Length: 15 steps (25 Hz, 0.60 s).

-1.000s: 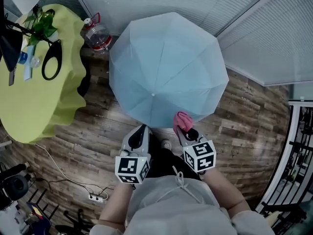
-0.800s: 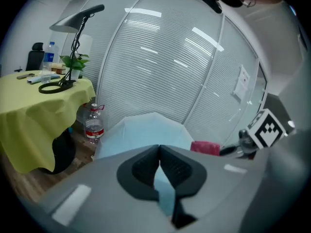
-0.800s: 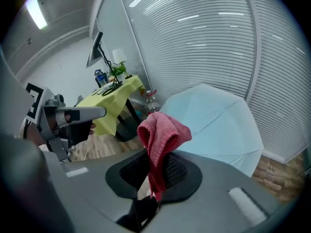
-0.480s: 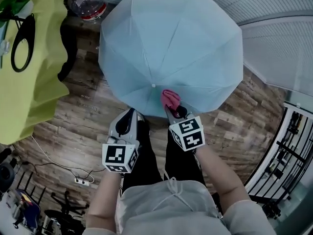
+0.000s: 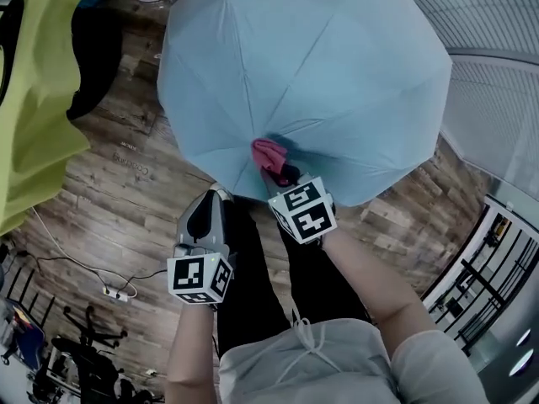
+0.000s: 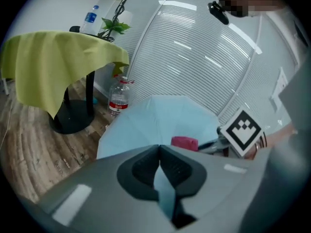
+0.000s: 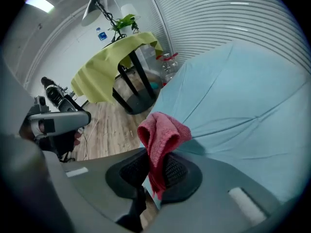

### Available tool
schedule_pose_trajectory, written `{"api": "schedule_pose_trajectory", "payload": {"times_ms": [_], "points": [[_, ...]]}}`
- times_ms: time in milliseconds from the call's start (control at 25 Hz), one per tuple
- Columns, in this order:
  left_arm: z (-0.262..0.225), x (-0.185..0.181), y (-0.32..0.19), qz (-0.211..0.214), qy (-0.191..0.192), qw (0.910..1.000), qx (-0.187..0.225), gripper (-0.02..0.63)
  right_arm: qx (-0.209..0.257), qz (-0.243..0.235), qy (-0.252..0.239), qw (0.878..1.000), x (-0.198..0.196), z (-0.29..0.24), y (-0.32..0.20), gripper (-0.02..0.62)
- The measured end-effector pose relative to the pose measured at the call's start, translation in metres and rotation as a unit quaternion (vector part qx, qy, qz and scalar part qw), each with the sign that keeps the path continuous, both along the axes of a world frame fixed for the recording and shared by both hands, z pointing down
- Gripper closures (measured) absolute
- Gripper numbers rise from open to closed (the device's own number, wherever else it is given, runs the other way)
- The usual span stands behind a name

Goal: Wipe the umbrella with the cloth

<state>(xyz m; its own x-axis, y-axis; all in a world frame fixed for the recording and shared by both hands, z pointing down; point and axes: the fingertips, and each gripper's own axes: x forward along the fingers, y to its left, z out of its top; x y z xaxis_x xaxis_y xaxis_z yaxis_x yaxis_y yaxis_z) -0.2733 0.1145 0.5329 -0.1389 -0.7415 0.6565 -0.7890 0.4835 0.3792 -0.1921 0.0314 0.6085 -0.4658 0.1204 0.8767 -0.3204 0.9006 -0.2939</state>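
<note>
Subject item: a light-blue umbrella (image 5: 320, 74), open, canopy upward, on the wood plank floor (image 5: 118, 183) directly in front of the person's legs. Its near rim lies just ahead of both grippers.

Right gripper (image 7: 154, 169): the jaws are closed tight on a pink-red cloth (image 7: 163, 135). The cloth is pinched between the ribbed pads. A bunched fold stands above the jaw tips and a short tail hangs below them. In the head view the bunched end lies against the canopy, just on the person's side of the point where the ribs meet. Actual contact pressure cannot be judged.

Left gripper (image 6: 159, 152): the jaws are brought together, tips meeting. A narrow wedge of light-blue material shows between the pads below the tips, matching the canopy. In the head view this gripper's tip sits at the canopy's near rim, to the left of the right gripper, the two grippers near each other but apart.

Surroundings: a table draped in a yellow-green cover (image 6: 58, 57) stands to the left, with a clear water bottle (image 6: 118, 98) on the floor between the table and the umbrella. White slatted blinds (image 7: 233, 13) run behind.
</note>
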Motion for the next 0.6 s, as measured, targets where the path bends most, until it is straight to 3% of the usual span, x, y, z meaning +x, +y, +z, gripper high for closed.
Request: {"api": "schedule_pose_trajectory", "payload": {"times_ms": [320, 600], "points": [[0.036, 0.029, -0.019, -0.044, 0.017, 0.9988, -0.014, 0.598, -0.005, -0.006, 0.009, 1.000, 0.005, 0.029, -0.015, 0.542], [0.051, 0.043, -0.027, -0.024, 0.011, 0.9985, -0.048, 0.598, 0.010, 0.011, 0.022, 1.000, 0.020, 0.036, -0.050, 0.540]]}}
